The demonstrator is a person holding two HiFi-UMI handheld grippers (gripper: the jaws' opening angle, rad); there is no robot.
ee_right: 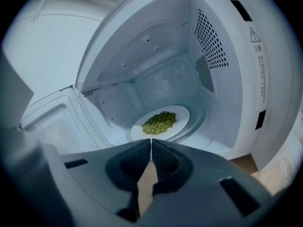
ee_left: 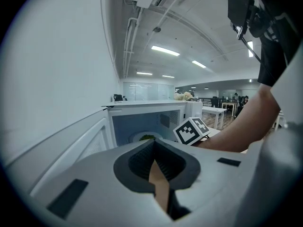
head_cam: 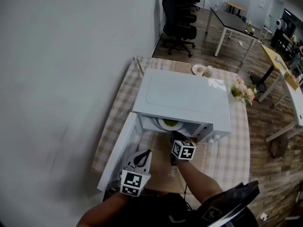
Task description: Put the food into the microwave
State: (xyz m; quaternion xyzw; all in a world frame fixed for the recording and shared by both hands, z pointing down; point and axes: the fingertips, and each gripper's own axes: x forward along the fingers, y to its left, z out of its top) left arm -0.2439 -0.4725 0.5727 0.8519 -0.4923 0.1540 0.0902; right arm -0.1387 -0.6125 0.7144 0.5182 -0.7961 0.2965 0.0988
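Office room with a wood-look floor, a white wall on the left and black office chairs (head_cam: 180, 18) at the far end; in the foreground stands a table (head_cam: 116, 112) covered by a beige checked cloth. On this table rests a white microwave (head_cam: 184, 98), its door (head_cam: 120, 152) swung fully open toward the left. Inside the cavity a white plate (ee_right: 183, 113) lies flat on the floor, carrying a heap of green food (ee_right: 159, 122) near its middle. Right gripper (ee_right: 151, 143) is held at the microwave's open mouth and points into the cavity; its fingers are together with nothing between them, and their tips stand apart from the plate. Left gripper (ee_left: 154, 144) is held just beside the open door, outside the cavity, with its fingers likewise together and empty. Beyond the microwave, a small dish (head_cam: 198, 69) sits at the table's far edge, and a bunch of pale flowers (head_cam: 242, 91) lies near its right edge.
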